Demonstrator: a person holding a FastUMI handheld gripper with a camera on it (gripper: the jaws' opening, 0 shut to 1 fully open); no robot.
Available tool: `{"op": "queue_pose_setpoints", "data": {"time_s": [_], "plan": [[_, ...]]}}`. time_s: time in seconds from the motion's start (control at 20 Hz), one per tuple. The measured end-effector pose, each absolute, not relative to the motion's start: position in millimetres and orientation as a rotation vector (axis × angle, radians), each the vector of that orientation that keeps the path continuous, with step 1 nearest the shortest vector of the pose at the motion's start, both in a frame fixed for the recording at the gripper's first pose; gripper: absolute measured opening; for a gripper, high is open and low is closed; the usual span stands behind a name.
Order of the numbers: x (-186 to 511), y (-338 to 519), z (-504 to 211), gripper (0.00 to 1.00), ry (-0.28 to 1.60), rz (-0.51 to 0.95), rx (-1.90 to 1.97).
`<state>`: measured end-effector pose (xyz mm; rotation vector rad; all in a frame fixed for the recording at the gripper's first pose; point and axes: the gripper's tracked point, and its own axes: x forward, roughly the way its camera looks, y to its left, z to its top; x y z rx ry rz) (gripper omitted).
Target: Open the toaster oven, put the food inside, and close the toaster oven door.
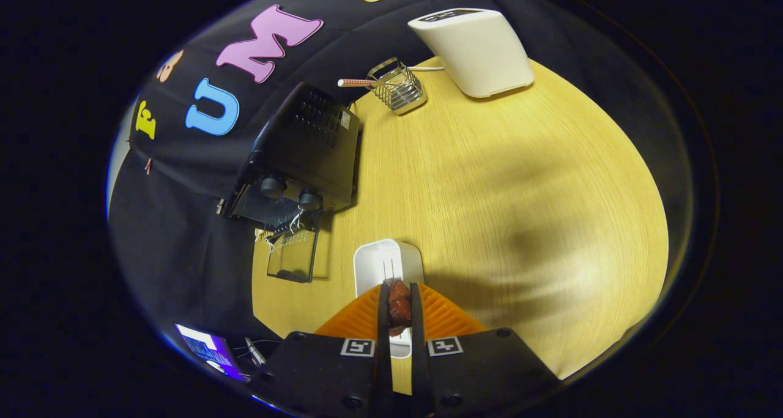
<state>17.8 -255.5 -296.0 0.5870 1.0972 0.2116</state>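
Wooden table [520, 179] carries everything; the work area in the middle is kept bare, presumably so the gripper can swing across to the oven without knocking anything.

Toaster oven [300, 155] sits at the table's far-left side against the booth wall. Its glass door [293, 253] hangs folded down and open toward the table, so the opening step looks done and the cavity is ready to receive food.

White appliance [474, 48] stands at the far end, well apart from the oven; not part of this task as far as I can judge. Wire basket [397, 84] with a striped straw [356, 82] stands between the two.

White tray [388, 268] lies just ahead of the fingers, near the oven door.

Gripper [400, 311]: fingers drawn close, clamped on the food [399, 305], a reddish-brown lump, held over the tray's near end. Whether it has cleared the tray I cannot tell. Judged step: carrying food to the oven; closing the door remains.
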Motion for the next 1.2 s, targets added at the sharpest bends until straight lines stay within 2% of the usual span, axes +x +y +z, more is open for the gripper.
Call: {"op": "queue_pose_setpoints", "data": {"time_s": [0.65, 1.2], "plan": [[22, -246, -215, 0.16, 0.943, 0.113, 0.585], [14, -109, -155, 0.16, 0.824, 0.191, 0.684]]}}
